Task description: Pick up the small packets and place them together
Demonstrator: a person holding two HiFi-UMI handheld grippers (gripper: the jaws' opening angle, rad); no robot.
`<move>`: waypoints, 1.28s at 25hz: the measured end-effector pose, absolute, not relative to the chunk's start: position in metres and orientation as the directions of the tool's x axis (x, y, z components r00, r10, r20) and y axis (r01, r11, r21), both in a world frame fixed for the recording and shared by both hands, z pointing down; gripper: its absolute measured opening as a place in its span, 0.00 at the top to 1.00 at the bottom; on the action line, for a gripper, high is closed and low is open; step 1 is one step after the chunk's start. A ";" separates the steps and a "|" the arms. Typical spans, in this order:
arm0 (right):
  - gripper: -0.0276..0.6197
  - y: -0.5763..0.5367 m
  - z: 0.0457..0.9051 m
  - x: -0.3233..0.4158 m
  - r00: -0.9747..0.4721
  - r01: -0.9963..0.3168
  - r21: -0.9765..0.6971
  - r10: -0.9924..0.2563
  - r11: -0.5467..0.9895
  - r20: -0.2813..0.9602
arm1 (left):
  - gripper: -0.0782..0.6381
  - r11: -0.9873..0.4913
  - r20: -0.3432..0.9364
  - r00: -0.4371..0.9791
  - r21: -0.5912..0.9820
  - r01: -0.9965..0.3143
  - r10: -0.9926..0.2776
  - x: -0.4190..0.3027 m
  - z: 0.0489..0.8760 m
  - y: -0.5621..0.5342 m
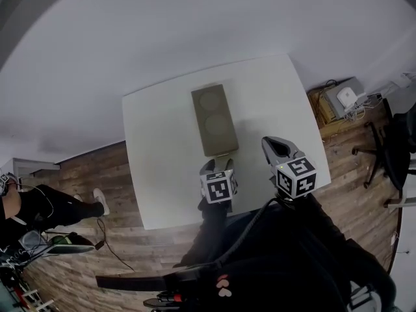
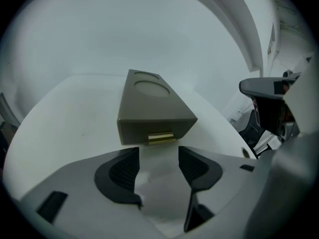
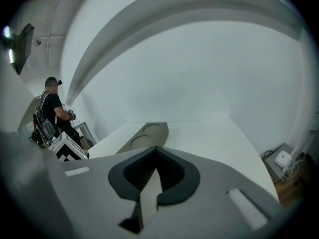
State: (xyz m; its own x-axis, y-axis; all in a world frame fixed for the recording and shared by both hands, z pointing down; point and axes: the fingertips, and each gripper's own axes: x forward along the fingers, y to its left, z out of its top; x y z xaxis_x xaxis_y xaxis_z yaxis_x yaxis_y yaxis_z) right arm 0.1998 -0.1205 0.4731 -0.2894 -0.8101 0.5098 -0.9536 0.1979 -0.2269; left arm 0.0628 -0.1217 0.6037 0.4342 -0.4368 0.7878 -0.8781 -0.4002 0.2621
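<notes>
White table, head view: I log one olive-grey box with two round recesses on top. My left gripper sits at its near end, my right gripper off to the side.

Left gripper view: jaws spread wide, nothing between them. A small gold packet sticks out of the box's near face, just ahead.

Right gripper view: jaws closed together, empty.

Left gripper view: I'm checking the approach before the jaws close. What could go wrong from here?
The open left gripper faces the small gold tab on the box; closing short may miss it. Pulling could drag the whole box across the table, since the shut right gripper isn't bracing it.
</notes>
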 end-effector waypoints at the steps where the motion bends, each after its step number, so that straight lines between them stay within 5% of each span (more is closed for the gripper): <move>1: 0.97 -0.121 0.474 0.200 -0.287 -0.954 -0.228 -0.811 0.195 0.510 | 0.56 -0.403 0.785 0.427 0.248 -0.881 -0.450 0.065 0.603 -0.123; 18: 0.97 -0.133 0.481 0.214 -0.295 -0.952 -0.228 -0.798 0.203 0.525 | 0.54 -0.330 0.792 0.281 0.107 -0.938 -0.542 0.079 0.610 -0.141; 22: 0.97 -0.136 0.482 0.211 -0.310 -0.948 -0.230 -0.791 0.218 0.527 | 0.63 -0.302 0.786 0.247 0.081 -0.950 -0.567 0.075 0.606 -0.144; 32: 0.97 -0.135 0.482 0.203 -0.337 -0.940 -0.230 -0.785 0.251 0.520 | 0.64 -0.328 0.793 0.260 0.080 -0.941 -0.552 0.075 0.606 -0.137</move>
State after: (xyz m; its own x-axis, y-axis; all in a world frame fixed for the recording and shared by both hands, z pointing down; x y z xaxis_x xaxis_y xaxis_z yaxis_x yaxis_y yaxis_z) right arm 0.2030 -0.1346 0.4819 -0.3370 -0.7850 0.5199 -0.9402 0.2515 -0.2298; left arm 0.0748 -0.1369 0.6056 0.2596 -0.5517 0.7926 -0.9412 -0.3283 0.0797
